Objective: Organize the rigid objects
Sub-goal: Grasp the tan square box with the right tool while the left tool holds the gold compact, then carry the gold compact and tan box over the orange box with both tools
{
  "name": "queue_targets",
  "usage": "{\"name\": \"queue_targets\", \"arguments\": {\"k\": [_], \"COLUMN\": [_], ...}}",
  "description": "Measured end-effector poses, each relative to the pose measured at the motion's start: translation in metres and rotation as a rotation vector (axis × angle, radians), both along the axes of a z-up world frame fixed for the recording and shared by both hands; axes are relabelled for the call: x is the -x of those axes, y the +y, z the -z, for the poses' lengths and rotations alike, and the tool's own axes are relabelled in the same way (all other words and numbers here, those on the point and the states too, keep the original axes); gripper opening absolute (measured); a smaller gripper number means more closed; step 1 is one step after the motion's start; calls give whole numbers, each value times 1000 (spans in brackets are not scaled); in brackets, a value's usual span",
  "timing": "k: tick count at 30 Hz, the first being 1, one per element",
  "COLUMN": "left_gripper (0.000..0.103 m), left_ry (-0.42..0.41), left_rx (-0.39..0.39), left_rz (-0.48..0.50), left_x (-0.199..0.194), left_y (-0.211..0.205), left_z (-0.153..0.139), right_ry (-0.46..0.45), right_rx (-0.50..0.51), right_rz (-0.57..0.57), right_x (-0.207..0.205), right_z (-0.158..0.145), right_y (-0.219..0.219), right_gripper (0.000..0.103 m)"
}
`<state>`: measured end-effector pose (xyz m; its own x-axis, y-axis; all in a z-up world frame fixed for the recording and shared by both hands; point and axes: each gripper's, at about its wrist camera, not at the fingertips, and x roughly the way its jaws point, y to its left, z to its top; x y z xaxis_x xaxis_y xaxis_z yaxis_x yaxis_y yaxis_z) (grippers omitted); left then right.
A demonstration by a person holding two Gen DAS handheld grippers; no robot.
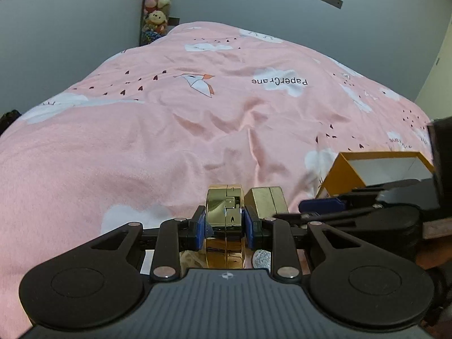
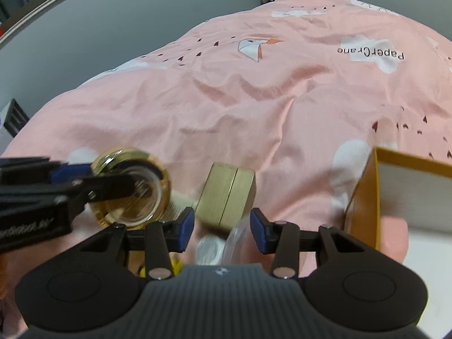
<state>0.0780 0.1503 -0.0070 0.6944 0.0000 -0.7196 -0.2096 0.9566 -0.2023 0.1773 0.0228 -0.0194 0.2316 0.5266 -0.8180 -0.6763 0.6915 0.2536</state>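
Left tool (image 1: 225, 223) pinching gold round bottle (image 1: 225, 212), right tool (image 2: 222, 227) spread, blurred items below, orange box (image 2: 364, 195) cut off.

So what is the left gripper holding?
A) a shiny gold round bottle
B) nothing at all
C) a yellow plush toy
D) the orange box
A: the left gripper has its blue pads pressed on both sides of the shiny gold round bottle, while the orange box sits apart on the pink blanket.

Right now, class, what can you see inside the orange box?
The orange box shows a white inner wall and nothing else in view. Its lower interior is covered by the right hand-held gripper and cut by the frame edge.
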Motion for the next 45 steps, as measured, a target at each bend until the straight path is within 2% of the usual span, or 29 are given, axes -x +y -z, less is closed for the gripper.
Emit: {"name": "queue_targets", "arguments": {"k": [6,11,15,16,18,19,25,30,34,37,41,45], "left_gripper": [31,31,31,31,31,31,31,31,31,31,31,31], "left_ry": [2,0,-3,-3,-5,-5,-26,-63,-103,-139,-172,-168], "left_rx": [34,41,40,37,26,22,10,0,33,42,62,128], "left_rz": [-2,-7,-16,-18,-18,-19,-30,-7,23,57,125,216], "left_x": [-5,-6,-3,-3,-1,-1,5,7,6,0,-15,-40], "left_y": [6,7,8,7,6,5,0,-11,-23,-38,-66,-102], "left_z": [5,4,3,2,0,-2,-10,-27,-43,-58,-70,-67], "right_ry": [40,75,78,78,74,68,54,11,18,-12,-28,-21], "right_rx": [22,16,27,30,23,30,0,-78,-167,-204,-223,-193], "right_rz": [0,-2,11,11,11,15,34,35,64,96,159,249], "right_x": [-22,-24,-23,-21,-18,-17,-15,-5,-3,-2,-8,-21], "right_z": [15,24,26,26,25,25,14,-19,-46,-68,-89,-91], "right_y": [23,29,32,33,34,33,23,0,-27,-53,-99,-146], "right_gripper": [47,48,52,56,55,49,48,48,47,47,47,47]}}
